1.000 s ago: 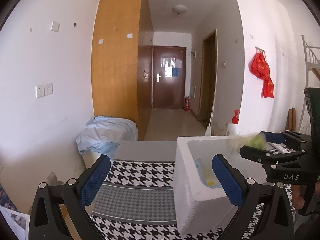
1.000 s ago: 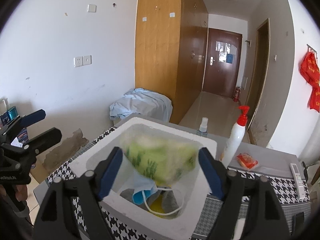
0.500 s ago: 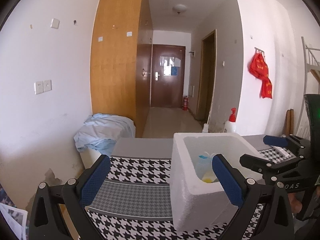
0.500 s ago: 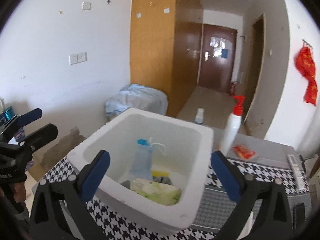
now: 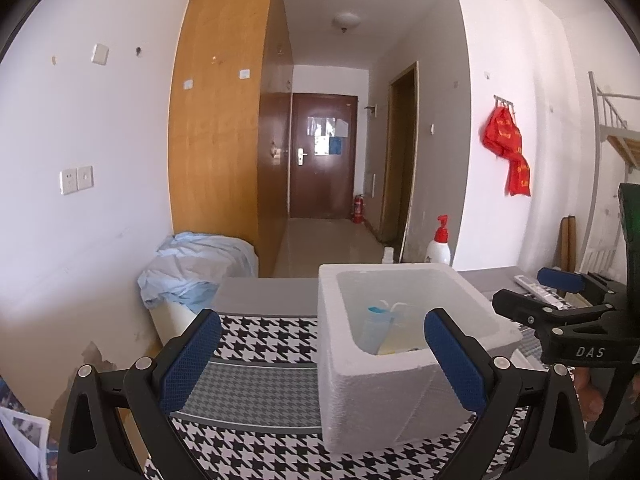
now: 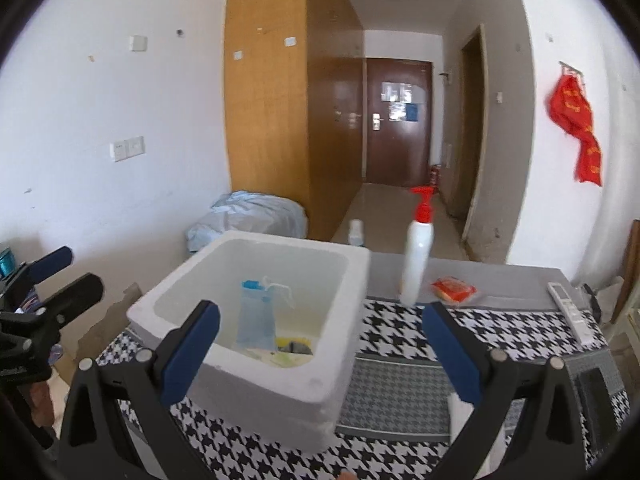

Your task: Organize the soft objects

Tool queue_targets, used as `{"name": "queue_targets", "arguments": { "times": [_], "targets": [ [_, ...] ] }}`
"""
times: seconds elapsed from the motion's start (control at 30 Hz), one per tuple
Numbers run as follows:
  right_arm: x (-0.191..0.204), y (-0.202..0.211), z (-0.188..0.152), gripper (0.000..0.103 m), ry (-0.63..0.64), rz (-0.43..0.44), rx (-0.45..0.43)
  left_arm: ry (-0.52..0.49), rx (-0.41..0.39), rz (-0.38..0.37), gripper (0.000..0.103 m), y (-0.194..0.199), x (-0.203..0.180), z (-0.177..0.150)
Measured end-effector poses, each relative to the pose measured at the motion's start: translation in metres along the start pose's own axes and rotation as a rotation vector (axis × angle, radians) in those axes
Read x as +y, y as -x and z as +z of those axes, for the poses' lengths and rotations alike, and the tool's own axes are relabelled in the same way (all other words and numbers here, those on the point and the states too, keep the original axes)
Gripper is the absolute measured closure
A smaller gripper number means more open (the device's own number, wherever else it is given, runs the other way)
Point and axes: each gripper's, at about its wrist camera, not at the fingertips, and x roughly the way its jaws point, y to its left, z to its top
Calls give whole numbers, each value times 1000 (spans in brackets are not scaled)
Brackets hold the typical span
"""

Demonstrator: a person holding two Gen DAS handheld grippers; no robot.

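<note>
**Both grippers empty beside the foam box holding the soft items**

The right gripper (image 6: 320, 344) was held above the houndstooth cloth (image 6: 400, 328) with its blue pads (image 6: 190, 344) spread as wide as they went; its jaws had just been opening, and nothing lay between them. Its left finger stood in front of the near wall of the white foam box (image 6: 320, 392), and its right finger stood over the cloth, clear of the box. The left gripper (image 5: 320, 360) likewise stood with its jaws apart and empty, its right pad (image 5: 454, 358) in front of the box's near rim in that view.

The foam box (image 5: 360, 400) rested on the cloth (image 5: 256, 332), open at the top. Inside it, a light blue face mask (image 6: 256, 316) leaned against the far inner wall, its white ear loops hanging over the top edge. A pale green soft item (image 6: 286, 359) lay on the box floor beside a yellow piece and a dark piece, both too small to identify.

Behind the box, on the grey table (image 6: 500, 276), a white pump bottle with a red head (image 6: 418, 256) stood upright; an orange packet (image 6: 454, 290) lay just beside it, and a white remote control (image 6: 570, 312) lay farther right. A crumpled light blue sheet (image 5: 200, 268) was heaped against the wall beyond the table.
</note>
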Motion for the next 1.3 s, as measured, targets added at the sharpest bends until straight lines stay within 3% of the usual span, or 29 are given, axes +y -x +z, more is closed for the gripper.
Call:
{"name": "queue_targets", "arguments": {
  "times": [0.27,0.43,0.9,1.3],
  "targets": [
    [-15,17,-9,1,-76,-27,-62,-6,-7,-30,1,7,-8,-1],
    [-15,29,-18,1,-22,-98,-99,-11,-11,-56,1,10,-14,-3],
    [-43,45,-40,1,-75,-169,-84,-37,-11,-121,1,18,-40,-17],
    [-52,56,-55,1,-85,-165,-80,-34,-63,-129,1,26,-54,-32]
  ]
}}
